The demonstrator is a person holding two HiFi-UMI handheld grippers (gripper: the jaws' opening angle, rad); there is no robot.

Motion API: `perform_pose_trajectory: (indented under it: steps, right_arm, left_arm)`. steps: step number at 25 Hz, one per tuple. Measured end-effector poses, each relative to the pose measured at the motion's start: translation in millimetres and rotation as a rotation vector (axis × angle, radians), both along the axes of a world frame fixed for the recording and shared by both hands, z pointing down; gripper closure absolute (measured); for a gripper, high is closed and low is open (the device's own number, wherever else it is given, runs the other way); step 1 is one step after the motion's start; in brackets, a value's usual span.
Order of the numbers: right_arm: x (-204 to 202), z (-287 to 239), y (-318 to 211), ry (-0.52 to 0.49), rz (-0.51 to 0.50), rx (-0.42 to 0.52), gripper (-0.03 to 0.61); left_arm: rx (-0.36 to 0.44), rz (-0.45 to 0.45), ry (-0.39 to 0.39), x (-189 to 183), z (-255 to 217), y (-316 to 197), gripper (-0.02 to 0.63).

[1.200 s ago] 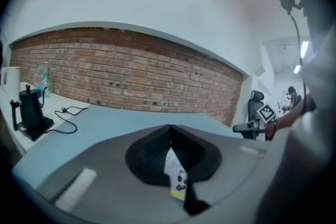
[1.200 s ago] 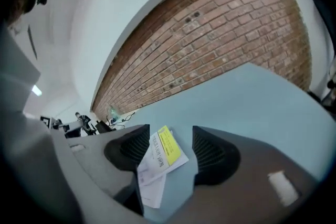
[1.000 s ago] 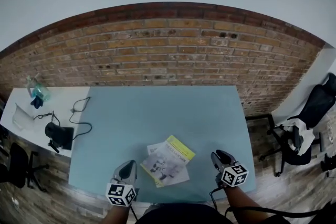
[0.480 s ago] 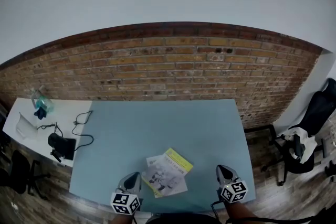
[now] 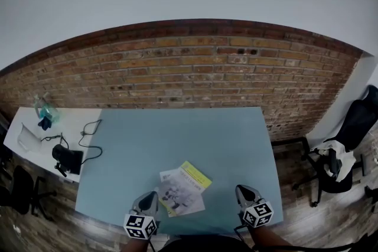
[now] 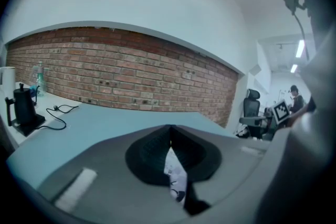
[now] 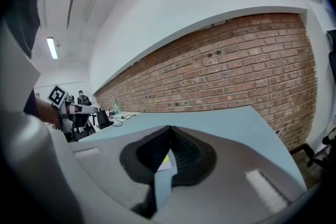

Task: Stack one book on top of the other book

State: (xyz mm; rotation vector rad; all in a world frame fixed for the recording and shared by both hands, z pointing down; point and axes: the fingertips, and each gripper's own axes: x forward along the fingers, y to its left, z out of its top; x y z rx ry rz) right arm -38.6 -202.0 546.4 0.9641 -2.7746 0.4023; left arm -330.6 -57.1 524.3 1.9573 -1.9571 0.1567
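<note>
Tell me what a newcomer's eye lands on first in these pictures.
The long red brick wall behind the pale blue table dominates. Near the table's front edge lie a yellow-covered book and a white book with a drawing, overlapping. On either side of them, the left hand-held gripper and the right hand-held gripper are both shut and empty, each carrying a marker cube.

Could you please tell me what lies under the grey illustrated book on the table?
A yellow book lies under the grey book, askew; only its far corner shows. The rest is covered.
</note>
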Motion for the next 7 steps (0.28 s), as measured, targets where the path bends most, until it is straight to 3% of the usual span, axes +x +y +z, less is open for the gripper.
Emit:
perform_pose_trajectory:
  steps: [2,7]
  right_arm:
    - [7.5,2.7,0.7,0.002,-0.005,-0.012,0.577]
    - [29.7,20.1,13.8,0.025,-0.058,-0.073,0.577]
  left_arm:
    - [-0.006,0.012,-0.020,6.5,-0.8,-3.2,0.609]
    - [-0.009,0.121,-0.176,45.7,-9.3,-15.2,0.609]
